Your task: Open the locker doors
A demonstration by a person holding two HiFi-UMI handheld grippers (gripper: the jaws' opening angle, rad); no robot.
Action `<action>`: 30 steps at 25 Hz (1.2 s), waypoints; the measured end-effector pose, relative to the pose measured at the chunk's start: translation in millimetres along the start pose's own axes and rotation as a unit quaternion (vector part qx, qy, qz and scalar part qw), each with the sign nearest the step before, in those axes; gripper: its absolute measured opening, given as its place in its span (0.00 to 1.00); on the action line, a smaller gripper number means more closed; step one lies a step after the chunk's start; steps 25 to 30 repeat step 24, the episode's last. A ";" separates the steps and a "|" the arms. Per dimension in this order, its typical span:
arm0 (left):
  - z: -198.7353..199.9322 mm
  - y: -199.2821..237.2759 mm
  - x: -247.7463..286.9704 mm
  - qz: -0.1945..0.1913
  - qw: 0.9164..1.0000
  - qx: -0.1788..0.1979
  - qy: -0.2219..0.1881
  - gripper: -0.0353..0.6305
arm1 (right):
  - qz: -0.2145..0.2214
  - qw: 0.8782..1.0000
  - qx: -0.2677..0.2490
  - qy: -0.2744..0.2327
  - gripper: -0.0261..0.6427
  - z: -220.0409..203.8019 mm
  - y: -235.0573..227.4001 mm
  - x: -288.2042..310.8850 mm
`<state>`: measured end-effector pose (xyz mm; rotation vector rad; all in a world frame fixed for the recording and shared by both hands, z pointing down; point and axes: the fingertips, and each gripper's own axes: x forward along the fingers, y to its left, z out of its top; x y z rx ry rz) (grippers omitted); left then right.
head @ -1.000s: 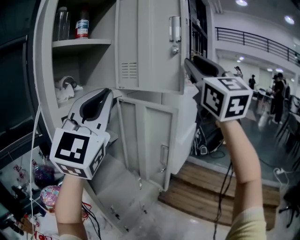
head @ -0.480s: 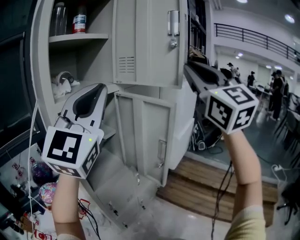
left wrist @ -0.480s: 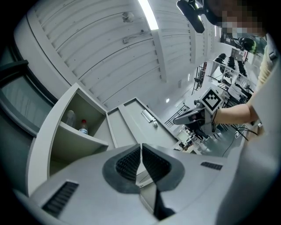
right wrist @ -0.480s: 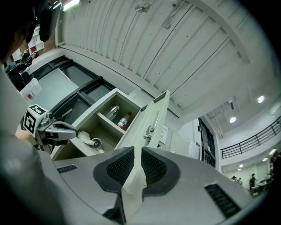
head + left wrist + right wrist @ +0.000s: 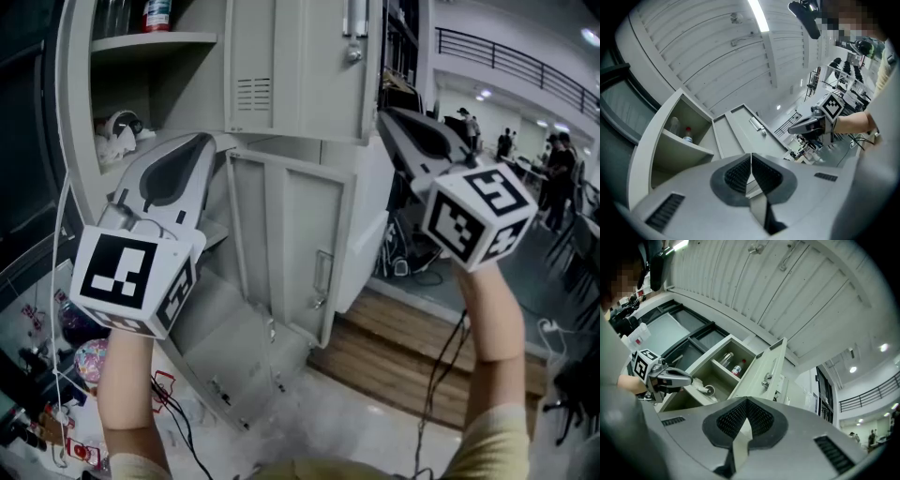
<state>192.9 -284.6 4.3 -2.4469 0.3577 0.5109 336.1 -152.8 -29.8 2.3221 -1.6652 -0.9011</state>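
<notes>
Fingers of the right gripper have just closed together with nothing between them, their tip just beside the free edge of the locker's open upper door. Fingers of the left gripper are also pressed together and empty, below that upper door and left of the open lower door.

Locker: pale grey throughout, doors included. Left gripper and right gripper: light grey bodies, black ribbed pads, white cubes bearing black square markers. Bottle: red label. Floor step: brown wood.
</notes>
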 end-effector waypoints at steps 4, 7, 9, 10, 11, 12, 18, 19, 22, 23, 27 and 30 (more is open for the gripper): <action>0.5 0.0 -2.4 0.002 1.000 -0.001 0.000 0.06 | 0.010 1.000 0.006 0.000 0.04 -4.9 6.2 -3.2; 0.7 -0.6 -2.4 0.003 1.000 -0.003 0.002 0.06 | 0.016 1.000 0.010 0.003 0.04 -5.6 7.5 -4.8; 0.0 -1.2 -2.6 0.003 1.000 -0.002 0.004 0.06 | 0.016 1.000 0.018 0.002 0.04 -8.7 6.5 -7.1; -0.4 -1.3 -2.7 0.004 1.000 -0.001 0.006 0.06 | 0.016 1.000 0.021 0.000 0.04 -10.3 6.0 -8.1; -0.5 -1.4 -2.4 0.004 1.000 0.000 0.007 0.06 | 0.016 1.000 0.024 -0.001 0.04 -11.7 5.4 -9.0; 0.0 -1.6 -1.9 0.004 1.000 0.002 0.007 0.06 | 0.015 1.000 0.026 -0.002 0.04 -12.7 4.7 -9.9; 6.7 -4.7 -5.9 0.001 1.000 0.009 0.003 0.06 | 0.017 0.999 0.038 -0.003 0.04 -18.2 7.2 -15.4; 6.8 -5.2 -7.2 0.001 1.000 0.009 0.003 0.06 | 0.018 0.999 0.039 -0.004 0.04 -18.5 7.8 -16.4; 6.5 -5.7 -11.4 0.002 1.000 0.010 0.007 0.06 | 0.023 0.999 0.046 -0.002 0.04 -20.4 11.2 -18.5; 6.3 -5.8 -12.9 0.002 1.000 0.010 0.009 0.06 | 0.024 0.999 0.048 -0.001 0.04 -21.3 12.8 -19.0; 6.1 -5.9 -14.5 0.002 1.000 0.010 0.010 0.06 | 0.026 0.998 0.050 0.001 0.04 -22.4 14.4 -19.4; 6.1 -5.9 -14.5 0.002 1.000 0.010 0.010 0.06 | 0.026 0.998 0.050 0.001 0.04 -22.4 14.4 -19.4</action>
